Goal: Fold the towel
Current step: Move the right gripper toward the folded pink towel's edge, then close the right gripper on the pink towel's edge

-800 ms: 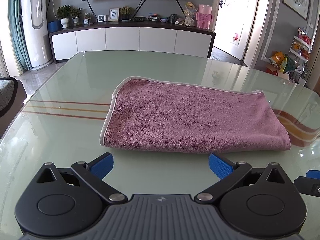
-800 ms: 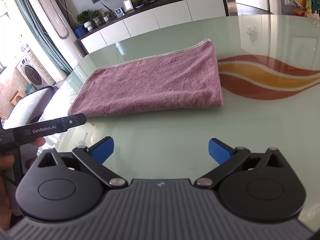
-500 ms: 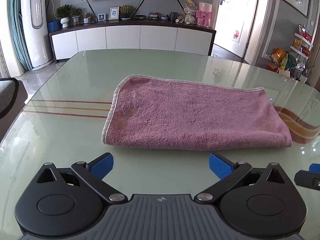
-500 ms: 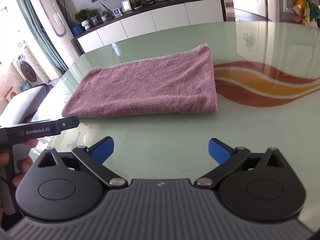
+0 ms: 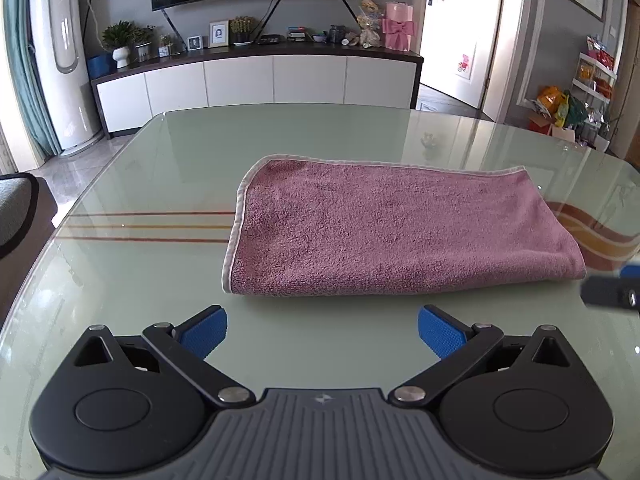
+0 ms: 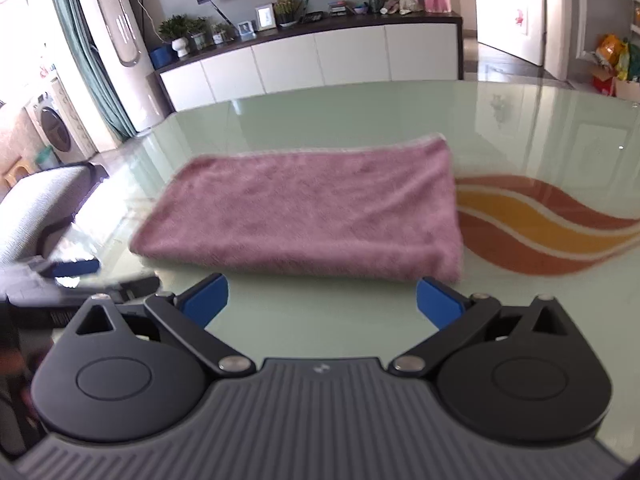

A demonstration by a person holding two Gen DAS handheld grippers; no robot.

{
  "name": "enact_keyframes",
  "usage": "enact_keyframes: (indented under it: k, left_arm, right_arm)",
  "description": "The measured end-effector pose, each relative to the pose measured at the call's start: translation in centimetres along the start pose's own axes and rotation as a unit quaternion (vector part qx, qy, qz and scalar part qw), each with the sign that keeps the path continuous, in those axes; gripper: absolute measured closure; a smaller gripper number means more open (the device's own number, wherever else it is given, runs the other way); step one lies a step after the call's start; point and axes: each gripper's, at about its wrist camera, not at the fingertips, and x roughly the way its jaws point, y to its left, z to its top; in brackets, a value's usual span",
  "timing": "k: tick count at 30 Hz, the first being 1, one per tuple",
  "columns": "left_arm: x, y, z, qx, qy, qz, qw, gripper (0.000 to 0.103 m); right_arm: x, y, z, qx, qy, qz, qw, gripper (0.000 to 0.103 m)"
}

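A pink towel (image 5: pixel 396 228) with a pale hem lies folded flat on the glass table (image 5: pixel 160 272), a rectangle with its long side across both views. My left gripper (image 5: pixel 322 326) hovers open just short of the towel's near edge, nothing between its blue pads. My right gripper (image 6: pixel 322 302) is open too, close to the near edge of the towel (image 6: pixel 308 216), towards its right part. In the left wrist view a blurred finger of the right gripper (image 5: pixel 612 288) shows at the right edge. The left gripper (image 6: pixel 76 268) appears blurred at the left of the right wrist view.
The table carries red and orange stripes (image 6: pixel 536 224) right of the towel. A grey chair (image 6: pixel 36 208) stands at the table's left side. Beyond the far edge are a white sideboard (image 5: pixel 256 80), a dark TV and a doorway.
Both grippers have moved forward, closer to the towel's near edge. The right wrist view has swung so the towel sits more centred. The towel has not moved and both grippers stay open.
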Motion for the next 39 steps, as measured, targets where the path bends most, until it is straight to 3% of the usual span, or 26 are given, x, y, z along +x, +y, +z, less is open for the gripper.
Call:
enact_keyframes:
  k: [8, 13, 19, 27, 34, 37, 39]
  left_arm:
    - [0.8, -0.2, 0.8, 0.013, 0.011, -0.014, 0.9998, 0.001]
    - [1.2, 0.2, 0.8, 0.028, 0.01, -0.008, 0.9995, 0.001]
    - [1.8, 0.9, 0.8, 0.036, 0.024, -0.006, 0.999, 0.001]
    - [2.1, 2.8, 1.2, 0.029, 0.033, 0.01, 0.999, 0.001]
    - [2.1, 3.2, 1.3, 0.032, 0.039, 0.014, 0.9986, 0.001]
    - [2.1, 3.0, 1.4, 0.035, 0.04, 0.012, 0.9985, 0.001]
    - [2.1, 2.8, 1.4, 0.036, 0.04, 0.01, 0.9985, 0.001]
  right_arm:
    - [4.7, 5.0, 6.3, -0.04, 0.028, 0.005, 0.999, 0.001]
    - [10.3, 8.8, 10.2, -0.063, 0.106, 0.02, 0.992, 0.017]
    - [16.5, 12.7, 12.9, -0.072, 0.165, 0.02, 0.983, 0.037]
    - [22.2, 13.8, 12.9, -0.054, 0.214, -0.021, 0.975, 0.052]
    - [23.2, 15.2, 12.4, -0.083, 0.218, -0.037, 0.972, 0.053]
    - [23.3, 15.6, 12.3, -0.095, 0.218, -0.042, 0.97, 0.068]
    - [23.2, 15.5, 12.6, -0.095, 0.219, -0.044, 0.97, 0.089]
